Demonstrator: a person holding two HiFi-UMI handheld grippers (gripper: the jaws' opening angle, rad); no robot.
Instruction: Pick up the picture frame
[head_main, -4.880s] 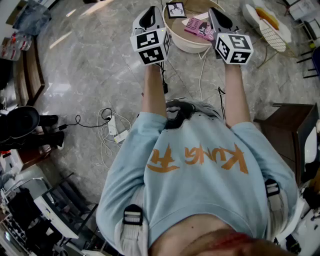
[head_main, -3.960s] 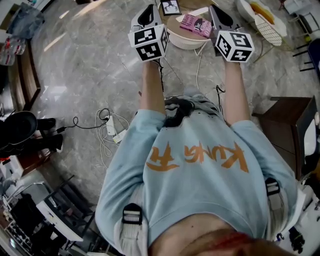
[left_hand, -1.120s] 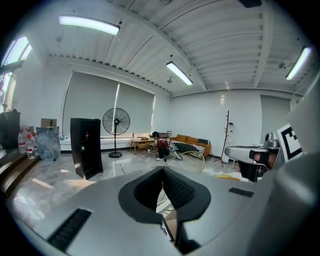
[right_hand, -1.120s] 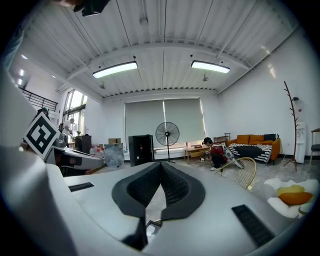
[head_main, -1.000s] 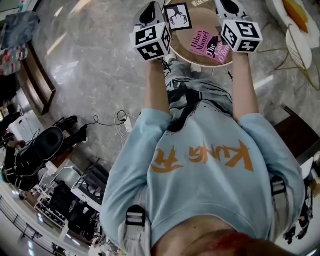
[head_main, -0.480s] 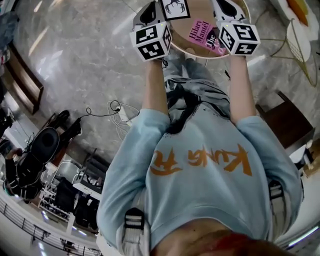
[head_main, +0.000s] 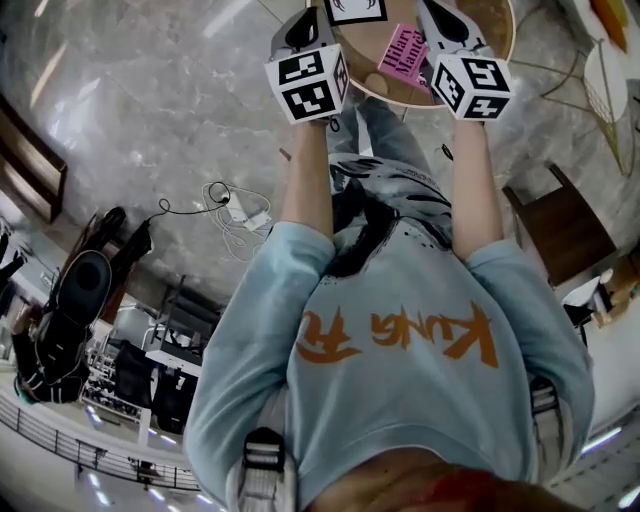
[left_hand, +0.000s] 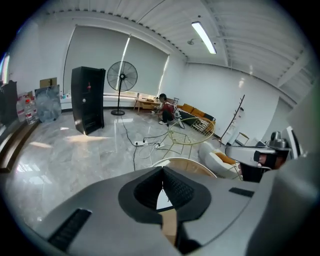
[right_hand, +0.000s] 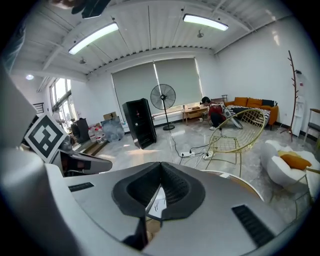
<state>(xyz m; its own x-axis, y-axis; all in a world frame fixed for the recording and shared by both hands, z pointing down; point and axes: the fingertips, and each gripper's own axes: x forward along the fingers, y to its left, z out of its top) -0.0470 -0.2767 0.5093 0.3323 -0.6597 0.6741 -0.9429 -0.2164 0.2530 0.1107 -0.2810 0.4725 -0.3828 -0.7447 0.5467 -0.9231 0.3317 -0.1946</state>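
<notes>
The picture frame (head_main: 356, 8), black-edged with a white print, lies on the round wooden table (head_main: 495, 40) at the top edge of the head view, beside a pink book (head_main: 401, 50). My left gripper (head_main: 306, 14) hovers just left of the frame, with its jaws shut and nothing in them. My right gripper (head_main: 428, 10) is above the book's right side, also shut and empty. In the left gripper view the closed jaws (left_hand: 161, 176) point over the table rim (left_hand: 200, 167). A strip of the frame (right_hand: 157, 202) shows below the closed jaws (right_hand: 160, 173) in the right gripper view.
A dark wooden chair (head_main: 560, 225) stands to the right of me, and a cable with a power strip (head_main: 235, 205) lies on the marble floor to the left. Beyond the table are a yellow wire chair (right_hand: 235, 132), a white cushioned seat (right_hand: 292, 167), a fan (left_hand: 122, 80) and a black cabinet (left_hand: 87, 100).
Both grippers have dropped toward the table, still shut. The table, frame and book have slid up to the top edge of the head view.
</notes>
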